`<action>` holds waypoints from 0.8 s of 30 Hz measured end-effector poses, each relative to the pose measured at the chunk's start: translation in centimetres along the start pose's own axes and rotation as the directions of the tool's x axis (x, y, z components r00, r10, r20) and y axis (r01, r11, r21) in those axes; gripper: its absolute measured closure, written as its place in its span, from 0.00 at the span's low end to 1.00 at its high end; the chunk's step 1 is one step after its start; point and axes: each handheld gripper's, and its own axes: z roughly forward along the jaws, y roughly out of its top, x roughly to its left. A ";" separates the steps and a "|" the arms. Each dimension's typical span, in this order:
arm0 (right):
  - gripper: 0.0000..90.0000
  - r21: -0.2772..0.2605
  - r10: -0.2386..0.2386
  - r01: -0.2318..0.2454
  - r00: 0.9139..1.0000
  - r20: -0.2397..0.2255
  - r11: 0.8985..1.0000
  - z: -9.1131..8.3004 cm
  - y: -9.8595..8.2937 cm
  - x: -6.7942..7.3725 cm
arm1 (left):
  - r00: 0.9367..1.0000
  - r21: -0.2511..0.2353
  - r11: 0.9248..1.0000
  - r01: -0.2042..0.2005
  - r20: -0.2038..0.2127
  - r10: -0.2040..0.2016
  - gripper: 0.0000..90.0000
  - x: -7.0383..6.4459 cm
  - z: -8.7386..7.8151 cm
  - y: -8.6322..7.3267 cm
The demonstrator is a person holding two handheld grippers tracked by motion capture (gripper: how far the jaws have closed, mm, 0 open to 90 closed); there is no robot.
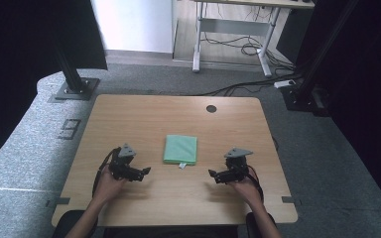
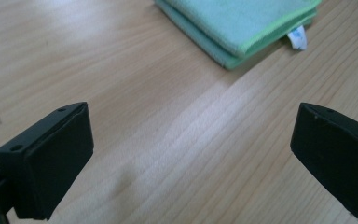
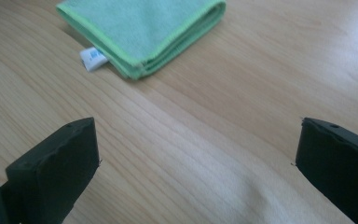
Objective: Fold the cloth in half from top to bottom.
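you sat at a light wooden table (image 1: 144, 119) with a two-jaw claw in each hand, seen from above. a folded green cloth (image 1: 180, 149) lay flat near the middle of the table, a small white label (image 1: 182, 166) poking out from its near edge.

your left claw (image 1: 147, 171) rested low over the table to the left of the cloth, its tips aimed toward the cloth's near left corner, near it but not touching. in the left gripper view its jaws stood wide apart with bare wood between them and nothing held; the cloth (image 2: 242, 23) lay ahead and slightly to the right, its folded layers stacked, the label (image 2: 297, 37) hanging at its corner.

your right claw (image 1: 212, 174) sat to the right of the cloth, tips pointing inward toward it, also apart from it. in the right gripper view its jaws were spread wide and empty over the wood; the cloth (image 3: 144, 28) lay ahead to the left, with the label (image 3: 92, 58) at its edge.

a small dark round hole (image 1: 211, 108) sat near the table's far edge. grey carpet (image 1: 30, 144) surrounded the table.
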 end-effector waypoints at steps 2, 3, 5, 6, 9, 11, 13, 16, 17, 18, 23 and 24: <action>0.00 0.005 0.006 -0.006 1.000 0.007 1.000 0.0 -0.5 -0.2 | 1.000 0.010 1.000 0.008 -0.002 -0.008 0.00 0.2 0.2 -0.5; 0.00 0.006 0.007 -0.008 1.000 0.007 1.000 0.0 -0.7 -0.3 | 1.000 0.015 1.000 0.013 -0.002 -0.013 0.00 0.3 0.3 -0.8; 0.00 0.008 0.017 -0.017 1.000 0.006 1.000 0.1 -1.1 -0.4 | 1.000 0.028 0.999 0.018 -0.006 -0.018 0.00 0.5 0.6 -1.2; 0.00 0.012 0.019 -0.020 1.000 0.006 1.000 0.2 -1.3 -0.5 | 1.000 0.032 0.999 0.019 -0.010 -0.018 0.00 0.6 0.7 -1.3; 0.00 0.029 0.019 -0.019 1.000 0.012 0.999 0.5 -1.8 -0.6 | 1.000 0.044 0.999 0.024 -0.020 -0.023 0.00 0.9 0.9 -1.6; 0.00 0.041 0.020 -0.021 1.000 0.012 0.999 0.8 -2.0 -0.6 | 0.999 0.050 0.998 0.029 -0.020 -0.028 0.00 1.0 1.0 -1.8; 0.00 0.047 0.022 -0.023 1.000 0.010 0.999 1.0 -2.3 -0.6 | 0.999 0.059 0.998 0.030 -0.019 -0.029 0.00 1.0 1.2 -1.9; 0.00 0.064 0.018 -0.019 1.000 0.008 0.998 1.3 -2.6 -0.6 | 0.999 0.077 0.997 0.027 -0.022 -0.026 0.00 0.9 1.5 -2.1; 0.00 0.067 0.017 -0.017 1.000 0.008 0.998 1.4 -2.7 -0.6 | 0.999 0.081 0.996 0.026 -0.022 -0.024 0.00 0.9 1.6 -2.1; 0.00 0.071 0.015 -0.016 1.000 0.009 0.997 1.5 -2.8 -0.6 | 0.999 0.093 0.995 0.021 -0.028 -0.018 0.00 0.8 1.7 -2.1; 0.00 0.076 -0.022 0.019 0.999 0.037 0.997 1.7 -2.8 -0.2 | 0.999 0.099 0.995 0.010 -0.036 -0.007 0.00 0.7 1.8 -2.1; 0.00 0.077 -0.019 0.016 0.999 0.039 0.997 1.8 -2.8 -0.1 | 0.999 0.099 0.995 0.010 -0.036 -0.007 0.00 0.7 1.8 -2.1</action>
